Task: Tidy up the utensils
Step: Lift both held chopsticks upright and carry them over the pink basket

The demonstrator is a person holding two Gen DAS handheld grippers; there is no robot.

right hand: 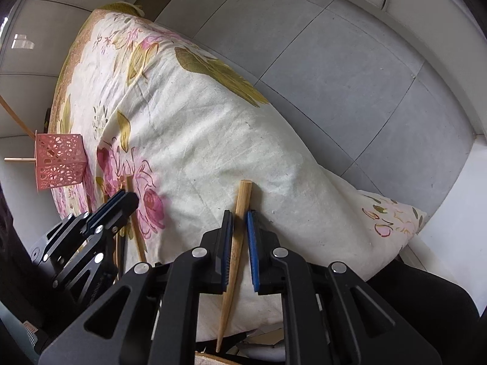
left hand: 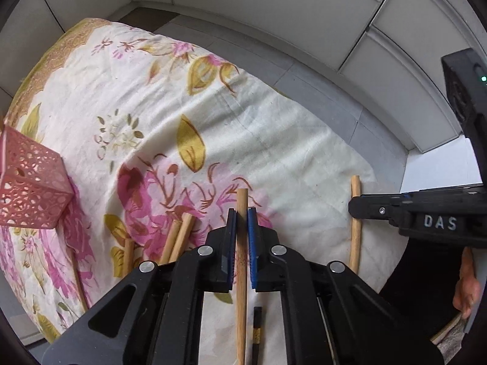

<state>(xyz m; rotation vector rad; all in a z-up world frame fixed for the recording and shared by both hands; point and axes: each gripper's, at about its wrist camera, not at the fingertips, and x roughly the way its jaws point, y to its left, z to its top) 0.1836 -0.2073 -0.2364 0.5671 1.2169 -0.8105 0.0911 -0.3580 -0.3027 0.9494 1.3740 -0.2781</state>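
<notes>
In the left wrist view my left gripper (left hand: pixel 242 216) is shut on a wooden chopstick (left hand: pixel 242 243) over the floral cloth (left hand: pixel 274 127). Several more wooden chopsticks (left hand: pixel 179 237) lie to its left, and a dark chopstick (left hand: pixel 256 334) lies below the jaws. A pink perforated holder (left hand: pixel 27 188) stands at the left. In the right wrist view my right gripper (right hand: pixel 240 217) is shut on another wooden chopstick (right hand: pixel 239 228) near the cloth's front edge. The left gripper (right hand: pixel 121 200) shows at the left there, and the holder (right hand: pixel 59 159) has chopsticks sticking out of it.
The cloth-covered table ends at a grey tiled floor (right hand: pixel 350 70) and white walls (left hand: pixel 274 0). The right gripper's body (left hand: pixel 426 216) reaches in from the right of the left wrist view, over its chopstick (left hand: pixel 354 231). A hand (left hand: pixel 465 286) shows below it.
</notes>
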